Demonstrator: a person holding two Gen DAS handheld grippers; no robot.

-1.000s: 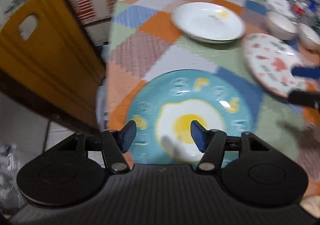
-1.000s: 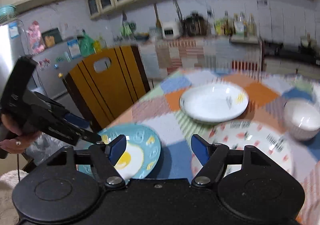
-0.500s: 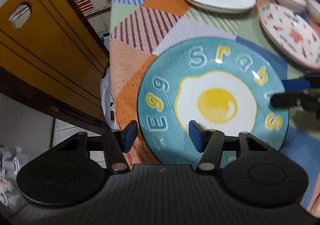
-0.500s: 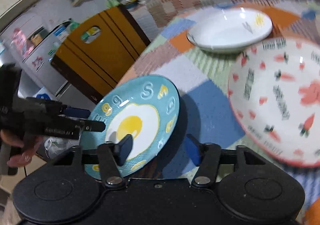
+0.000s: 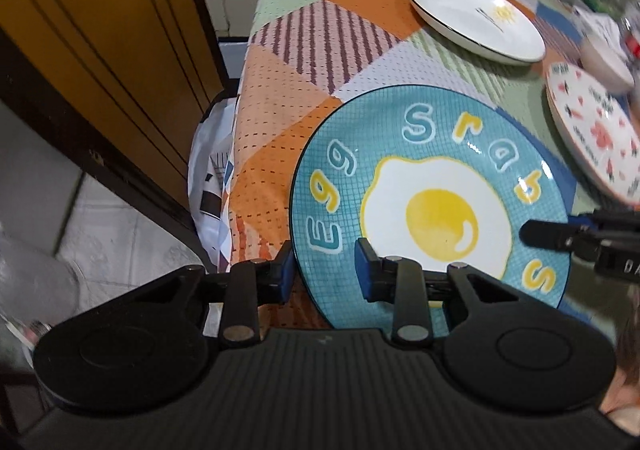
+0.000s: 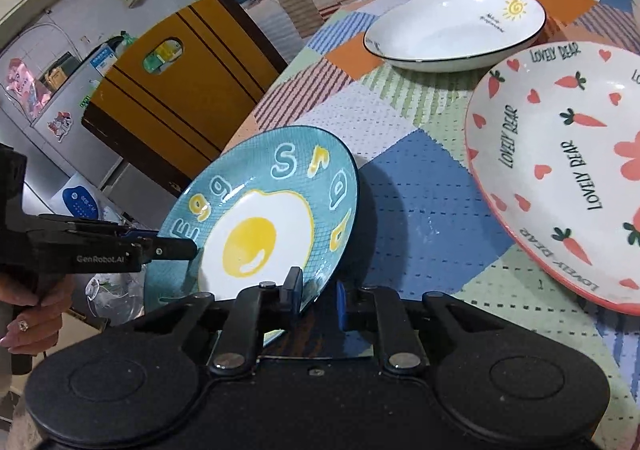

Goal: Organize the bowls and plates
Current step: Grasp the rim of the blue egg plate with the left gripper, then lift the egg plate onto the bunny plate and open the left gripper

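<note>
A teal plate with a fried-egg picture is tilted up off the patchwork tablecloth at the table's near corner; it also shows in the right wrist view. My left gripper straddles its near-left rim, one finger under and one over, jaws still apart. My right gripper is closed on the plate's opposite rim. A white plate with a sun and a carrot-patterned "Lovely Bear" plate lie on the table beyond.
A yellow-brown wooden chair back stands left of the table, close to its edge. A white bowl and bottles sit at the far right. A fridge and counters are behind.
Both grippers have closed in on the teal plate. The right gripper has shut on its rim and the plate has tilted up off the cloth. The left jaws have narrowed around the other rim.
</note>
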